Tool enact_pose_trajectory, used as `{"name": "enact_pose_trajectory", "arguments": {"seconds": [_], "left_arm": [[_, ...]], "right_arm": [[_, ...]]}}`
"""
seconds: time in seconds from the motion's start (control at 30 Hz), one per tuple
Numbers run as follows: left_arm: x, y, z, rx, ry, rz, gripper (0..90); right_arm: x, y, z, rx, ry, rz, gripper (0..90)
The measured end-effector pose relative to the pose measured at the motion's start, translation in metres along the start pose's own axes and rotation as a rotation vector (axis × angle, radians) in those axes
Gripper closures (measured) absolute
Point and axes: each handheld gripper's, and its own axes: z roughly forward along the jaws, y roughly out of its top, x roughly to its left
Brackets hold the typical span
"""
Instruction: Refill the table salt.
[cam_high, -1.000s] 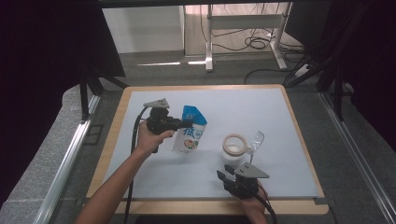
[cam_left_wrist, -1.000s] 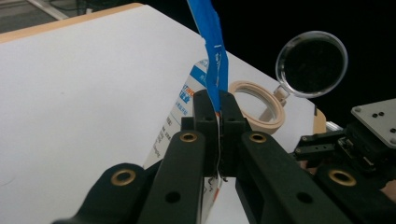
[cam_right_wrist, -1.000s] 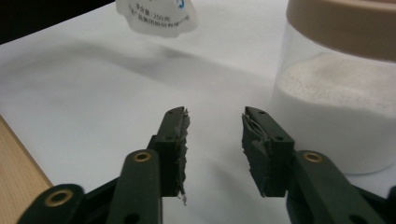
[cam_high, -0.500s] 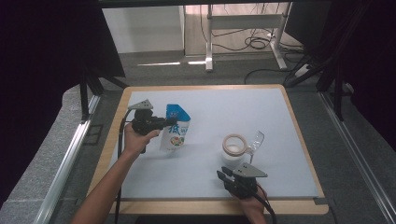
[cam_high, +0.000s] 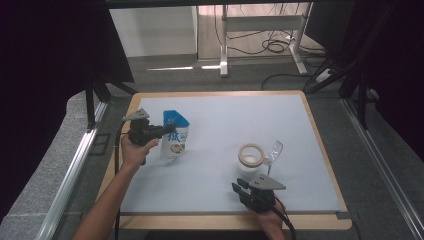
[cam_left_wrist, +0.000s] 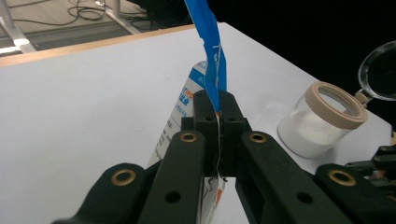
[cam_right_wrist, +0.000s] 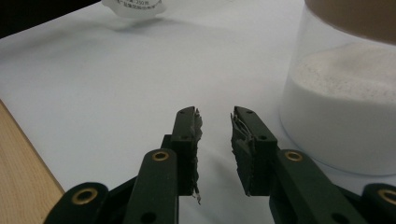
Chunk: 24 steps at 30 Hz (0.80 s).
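Observation:
A blue-and-white pouch (cam_high: 175, 142) stands at the left of the white mat, and my left gripper (cam_high: 162, 131) is shut on its upper edge. In the left gripper view the jaws (cam_left_wrist: 218, 100) pinch the pouch's blue top strip (cam_left_wrist: 212, 60). A clear jar (cam_high: 251, 161) of white powder with a tan rim stands right of centre, its clear lid (cam_high: 274, 149) hanging open beside it. My right gripper (cam_high: 240, 189) rests near the front edge, just before the jar. Its jaws (cam_right_wrist: 215, 116) have just been closing and stand apart with nothing between them, the jar (cam_right_wrist: 345, 93) close on their right.
The white mat (cam_high: 225, 125) lies on a wood-edged table (cam_high: 320, 135). Metal rails (cam_high: 75, 165) run along both sides. Behind the table are desk legs and cables (cam_high: 275, 47) on the floor.
My left gripper has carried the pouch leftward across the mat, toward the left edge. The right hand has stayed by the jar.

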Motion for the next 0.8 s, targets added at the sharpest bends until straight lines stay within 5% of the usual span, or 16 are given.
{"name": "enact_pose_trajectory", "arguments": {"seconds": [0.33, 0.8], "left_arm": [[0.009, -0.017, -0.009, -0.026, 0.024, -0.028, 89.6], [0.003, -0.034, -0.026, -0.048, 0.062, 0.006, 89.0]], "right_arm": [[-0.001, 0.000, 0.000, 0.001, -0.001, -0.002, 70.4], [-0.001, 0.001, -0.001, 0.003, -0.005, -0.006, 69.4]]}}
